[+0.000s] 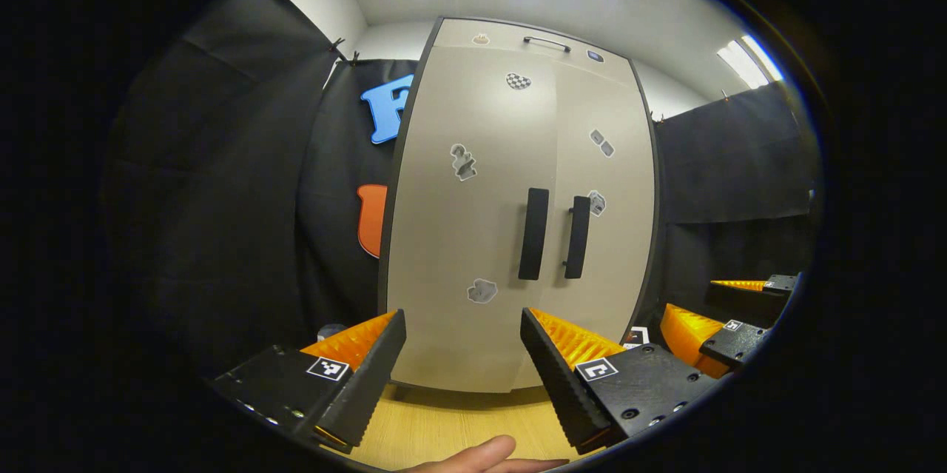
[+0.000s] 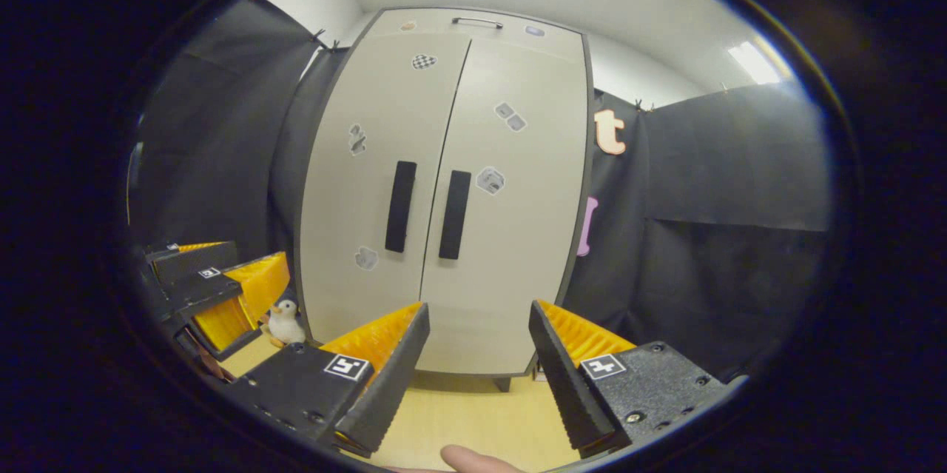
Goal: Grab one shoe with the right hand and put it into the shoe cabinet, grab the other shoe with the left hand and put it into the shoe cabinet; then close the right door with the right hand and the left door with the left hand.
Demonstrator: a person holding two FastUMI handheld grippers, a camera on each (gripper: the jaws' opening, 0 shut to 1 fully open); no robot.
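Standing on a pale wooden surface (image 2: 473, 421), the shoe cabinet (image 2: 444, 199) has its left door (image 2: 377, 184) and right door (image 2: 510, 199) closed. A small toy duck (image 2: 283, 321) sits near its lower left corner. Black cloth walls rise either side, with white ceiling lights above. Left gripper (image 1: 462, 366) and right gripper (image 2: 477, 354) are both spread and empty, facing the doors.
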